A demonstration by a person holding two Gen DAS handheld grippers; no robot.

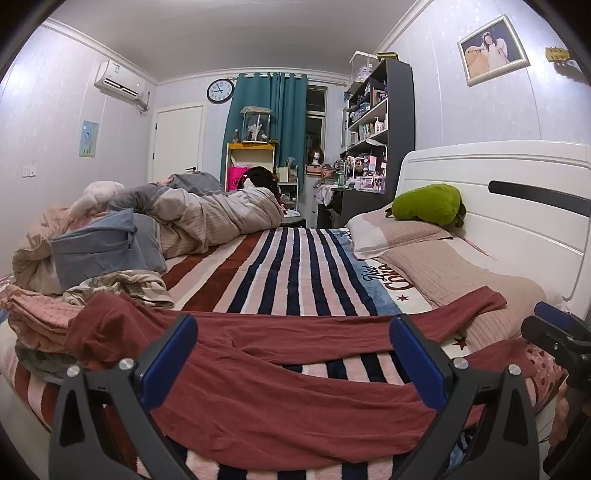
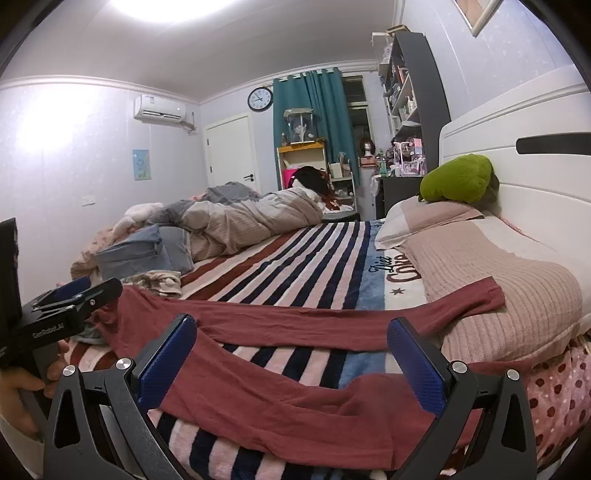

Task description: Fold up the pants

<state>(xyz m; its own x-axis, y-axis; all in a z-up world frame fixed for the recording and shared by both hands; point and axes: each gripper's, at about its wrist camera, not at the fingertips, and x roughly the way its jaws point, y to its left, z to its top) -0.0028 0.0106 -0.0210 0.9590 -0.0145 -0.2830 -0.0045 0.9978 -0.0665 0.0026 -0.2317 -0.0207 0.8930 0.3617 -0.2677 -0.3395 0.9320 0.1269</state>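
We list dark red pants (image 1: 280, 402); a blanket (image 1: 295, 266) striped navy, pink, white and brick red; a pink ribbed pillow (image 2: 491, 280); a green plush toy (image 1: 428, 204); teal curtains (image 1: 273, 122); black grippers with blue finger pads (image 2: 166, 365).

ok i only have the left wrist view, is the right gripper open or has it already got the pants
Observer: Open. The right gripper has its fingers spread wide above the red pants, with nothing between them.
Operator: and where does my left one sit from the outside
Observer: The left gripper is at the waist end of the pants, at the left of the bed; I cannot tell whether it touches the cloth.
Operator: what's lighting the room, i see no lamp
Observer: A ceiling light is on overhead, and it throws a bright patch on the left wall.
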